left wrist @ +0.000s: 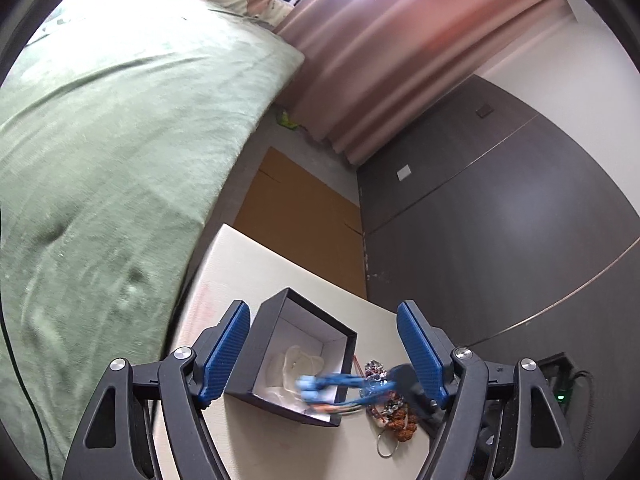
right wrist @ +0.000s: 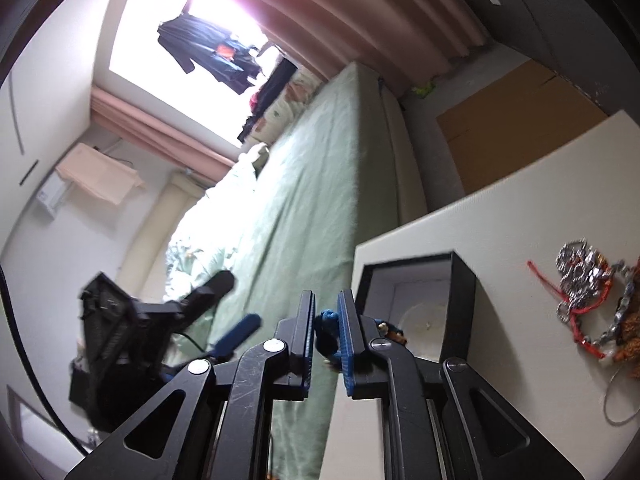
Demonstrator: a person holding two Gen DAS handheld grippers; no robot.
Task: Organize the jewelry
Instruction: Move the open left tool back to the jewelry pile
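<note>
A black box [left wrist: 349, 346] with a white lining stands open on the white table [left wrist: 256, 264], holding pale translucent pieces [left wrist: 298, 362]. My left gripper [left wrist: 323, 306] is open, its blue pads wide on either side of the box and touching nothing. My right gripper [right wrist: 326, 320] is shut on a blue braided cord [right wrist: 326, 326] just left of the box [right wrist: 464, 292]. In the left wrist view it shows as a blue blur [left wrist: 320, 388] over the box's near corner. A tangled jewelry pile [left wrist: 384, 394] with silver chains, red cord and brown beads [right wrist: 588, 296] lies right of the box.
A bed with a green cover [left wrist: 100, 160] runs along the table's left side. Flat cardboard [left wrist: 296, 200] lies on the floor beyond the table, with pink curtains [left wrist: 392, 52] and a dark panelled wall [left wrist: 500, 220] behind. A metal ring [left wrist: 386, 446] lies near the pile.
</note>
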